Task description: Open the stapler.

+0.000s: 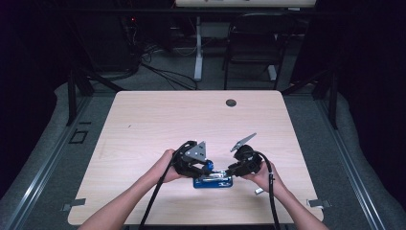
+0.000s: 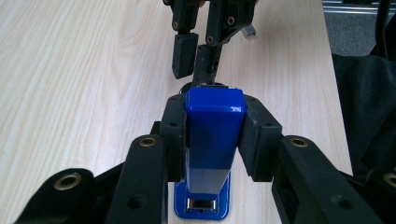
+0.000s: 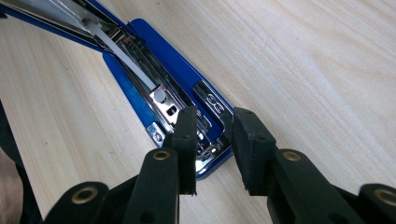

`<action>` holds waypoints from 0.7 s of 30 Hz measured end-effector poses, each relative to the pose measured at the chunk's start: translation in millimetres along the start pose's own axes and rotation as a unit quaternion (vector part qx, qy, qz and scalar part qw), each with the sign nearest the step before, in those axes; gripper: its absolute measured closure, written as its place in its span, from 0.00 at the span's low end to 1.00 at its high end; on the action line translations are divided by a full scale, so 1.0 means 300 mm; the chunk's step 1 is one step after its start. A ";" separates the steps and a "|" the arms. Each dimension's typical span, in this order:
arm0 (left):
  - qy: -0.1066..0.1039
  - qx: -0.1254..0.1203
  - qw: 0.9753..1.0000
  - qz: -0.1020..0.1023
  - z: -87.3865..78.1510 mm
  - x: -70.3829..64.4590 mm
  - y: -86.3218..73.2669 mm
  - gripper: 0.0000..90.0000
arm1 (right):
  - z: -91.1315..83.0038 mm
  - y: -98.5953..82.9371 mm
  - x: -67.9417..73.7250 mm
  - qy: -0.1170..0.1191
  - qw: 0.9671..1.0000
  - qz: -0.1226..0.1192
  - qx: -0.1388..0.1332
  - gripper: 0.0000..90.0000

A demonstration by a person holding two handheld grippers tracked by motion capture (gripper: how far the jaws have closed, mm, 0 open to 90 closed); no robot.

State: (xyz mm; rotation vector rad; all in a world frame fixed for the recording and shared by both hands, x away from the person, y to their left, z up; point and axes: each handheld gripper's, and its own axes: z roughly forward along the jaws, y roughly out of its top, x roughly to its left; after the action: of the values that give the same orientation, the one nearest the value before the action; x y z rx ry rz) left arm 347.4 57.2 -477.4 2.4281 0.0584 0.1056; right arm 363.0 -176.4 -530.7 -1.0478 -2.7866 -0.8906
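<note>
my left gripper (image 2: pixel 212 135) clamps the raised lid of the glossy blue plastic stapler (image 2: pixel 215 140), seen in its own view. my right gripper (image 3: pixel 214 140), jaws narrowly parted, shows the chrome staple channel (image 3: pixel 161 95) exposed. the stapler sits at six o'clock on the pale wooden table (image 1: pixel 158 120); a black grommet (image 1: pixel 231 102) lies at twelve.

stapler (image 2: pixel 215 135): blue, chrome | fingers (image 3: pixel 187 140): black | table (image 1: pixel 158 120): pale woodgrain

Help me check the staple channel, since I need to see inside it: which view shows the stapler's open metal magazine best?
The right gripper view: the magazine lies open and close up, just beyond the right gripper. The left gripper view shows mostly the stapler's blue lid, clamped by the left gripper. The high view shows the stapler small between both hands.
</note>
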 end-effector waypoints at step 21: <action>0.002 -0.002 1.000 -0.022 -0.053 0.001 -0.051 0.73 | -0.002 0.000 0.000 -0.002 1.000 0.002 0.002 0.80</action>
State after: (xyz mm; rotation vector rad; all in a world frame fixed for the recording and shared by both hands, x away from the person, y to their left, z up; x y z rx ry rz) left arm 346.1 79.1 -475.4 2.4209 0.1135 0.0914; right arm 363.0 -176.8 -530.4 -1.0546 -2.7872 -0.8846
